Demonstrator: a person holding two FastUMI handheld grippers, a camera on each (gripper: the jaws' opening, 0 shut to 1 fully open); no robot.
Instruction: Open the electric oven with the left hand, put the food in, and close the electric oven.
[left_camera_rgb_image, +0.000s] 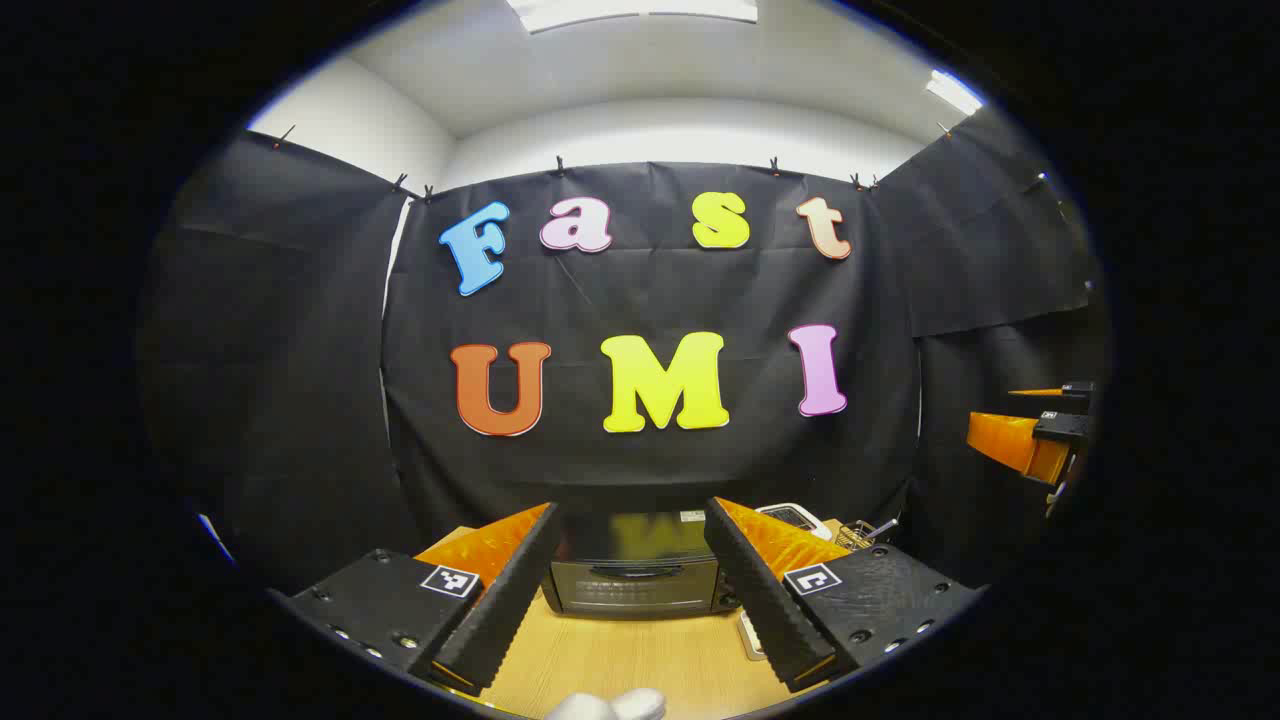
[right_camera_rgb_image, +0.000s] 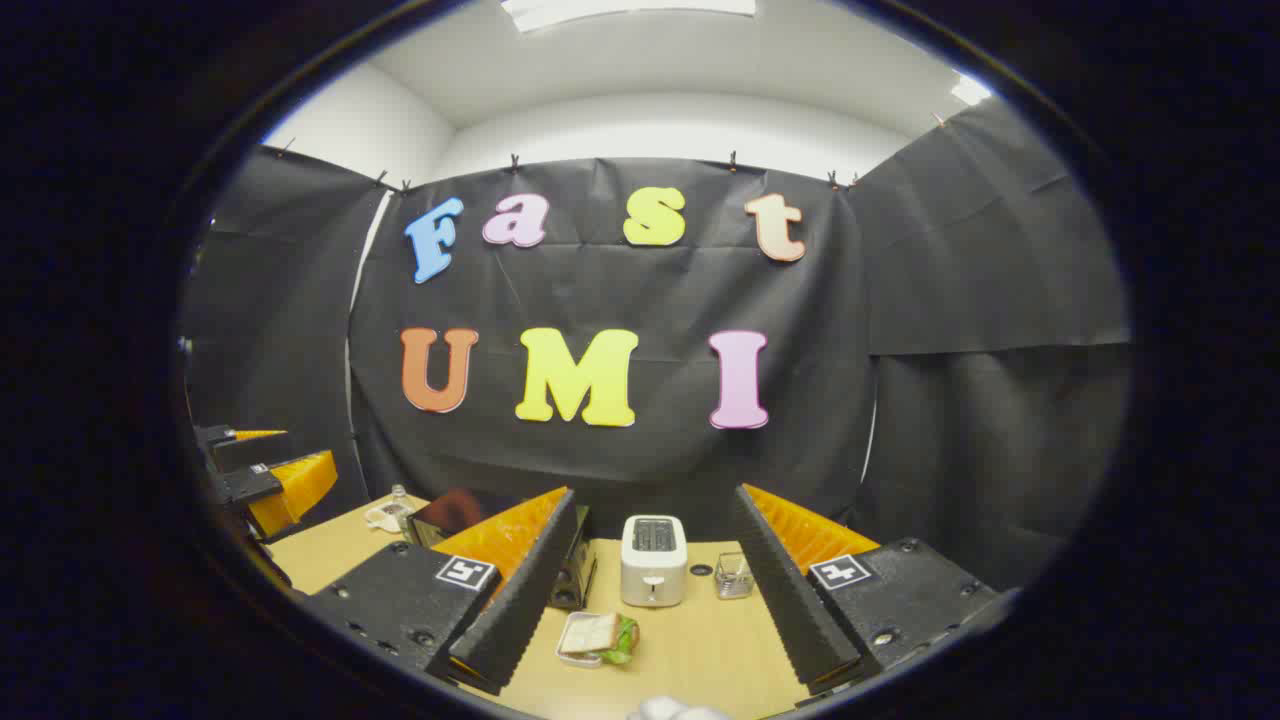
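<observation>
Left gripper view: your left gripper (left_camera_rgb_image: 630, 580) hangs with fingers spread wide, gripping nothing. At twelve o'clock between them sits the electric oven (left_camera_rgb_image: 635, 575), door shut, its handle (left_camera_rgb_image: 635, 571) a horizontal bar across the top of the door. Hook that bar mid-span; the door is probably stiff and hinged low, and the light oven may slide on the table (left_camera_rgb_image: 640, 660).

Your right gripper (right_camera_rgb_image: 650, 590) is likewise open and empty. The food (right_camera_rgb_image: 597, 637), a sandwich in a small tray, lies at six o'clock between its fingers, before the toaster (right_camera_rgb_image: 653, 560). It looks soft, so grip the tray rim gently.
</observation>
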